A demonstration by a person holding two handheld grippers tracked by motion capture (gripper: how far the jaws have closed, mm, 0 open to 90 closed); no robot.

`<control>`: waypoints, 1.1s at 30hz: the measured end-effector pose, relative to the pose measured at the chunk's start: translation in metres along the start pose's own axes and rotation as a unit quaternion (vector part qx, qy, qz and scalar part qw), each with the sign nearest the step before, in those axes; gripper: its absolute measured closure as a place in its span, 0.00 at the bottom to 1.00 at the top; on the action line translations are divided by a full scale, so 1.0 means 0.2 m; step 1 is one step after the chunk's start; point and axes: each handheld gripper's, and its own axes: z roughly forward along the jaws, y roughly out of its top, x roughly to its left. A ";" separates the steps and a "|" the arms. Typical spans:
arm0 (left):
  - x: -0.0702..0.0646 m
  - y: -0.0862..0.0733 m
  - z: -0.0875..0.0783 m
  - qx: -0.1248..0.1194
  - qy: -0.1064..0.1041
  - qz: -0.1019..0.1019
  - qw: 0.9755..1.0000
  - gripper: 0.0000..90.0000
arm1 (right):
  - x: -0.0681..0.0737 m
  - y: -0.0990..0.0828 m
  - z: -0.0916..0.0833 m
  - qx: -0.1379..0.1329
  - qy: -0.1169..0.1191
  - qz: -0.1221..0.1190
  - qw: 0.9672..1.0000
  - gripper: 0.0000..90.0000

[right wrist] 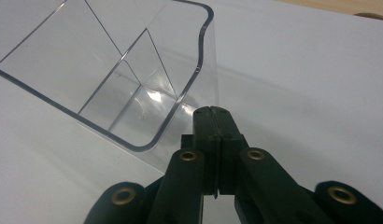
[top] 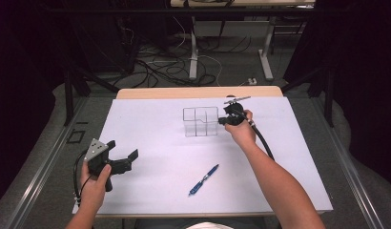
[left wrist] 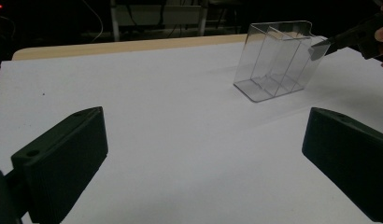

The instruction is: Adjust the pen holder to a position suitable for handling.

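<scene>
We press our right gripper (top: 222,120) shut against the organizer's (top: 200,121) right wall, apparently nudging it, while our left gripper (top: 121,153), spread, waits nearer us; the pen (top: 203,180) seems next.

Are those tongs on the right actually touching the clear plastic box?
Touching. In the right gripper view the right tongs are pinched shut on the wall of the clear plastic box; the left gripper view shows their tip against its side.
</scene>
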 end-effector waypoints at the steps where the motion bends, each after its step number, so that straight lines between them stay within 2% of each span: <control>1: 0.00 0.00 0.00 0.000 0.000 0.000 1.000 0.00 | 0.00 0.00 0.00 0.000 0.000 0.000 1.000 1.00; 9: 0.00 0.00 0.00 0.000 0.001 -0.001 1.000 0.00 | 0.00 0.00 0.00 0.004 0.004 0.000 1.000 1.00; 12: 0.00 0.00 0.00 -0.001 0.000 -0.004 1.000 0.00 | 0.00 0.00 -0.01 0.000 -0.002 -0.003 1.000 0.97; 14: 0.00 0.00 0.00 -0.001 0.001 -0.007 1.000 0.00 | -0.02 0.00 -0.05 -0.008 -0.004 0.002 1.000 0.93; 19: 0.00 0.00 0.00 -0.001 0.002 -0.009 1.000 0.00 | -0.03 0.00 -0.11 -0.025 -0.003 -0.003 1.000 0.88; 23: -0.01 0.00 0.00 0.000 0.003 -0.010 1.000 0.00 | -0.02 0.00 -0.16 -0.034 -0.002 -0.015 0.999 0.80; 24: -0.01 0.00 0.00 0.001 0.003 -0.010 1.000 0.00 | -0.01 0.00 -0.20 -0.042 -0.004 -0.026 0.999 0.76; 29: -0.01 0.00 0.01 0.000 0.003 -0.016 1.000 0.00 | 0.00 -0.01 -0.26 -0.060 -0.010 -0.050 0.997 0.69; 33: -0.01 0.00 0.01 0.002 0.004 -0.017 1.000 0.00 | 0.02 -0.03 -0.31 -0.066 -0.002 -0.064 0.996 0.65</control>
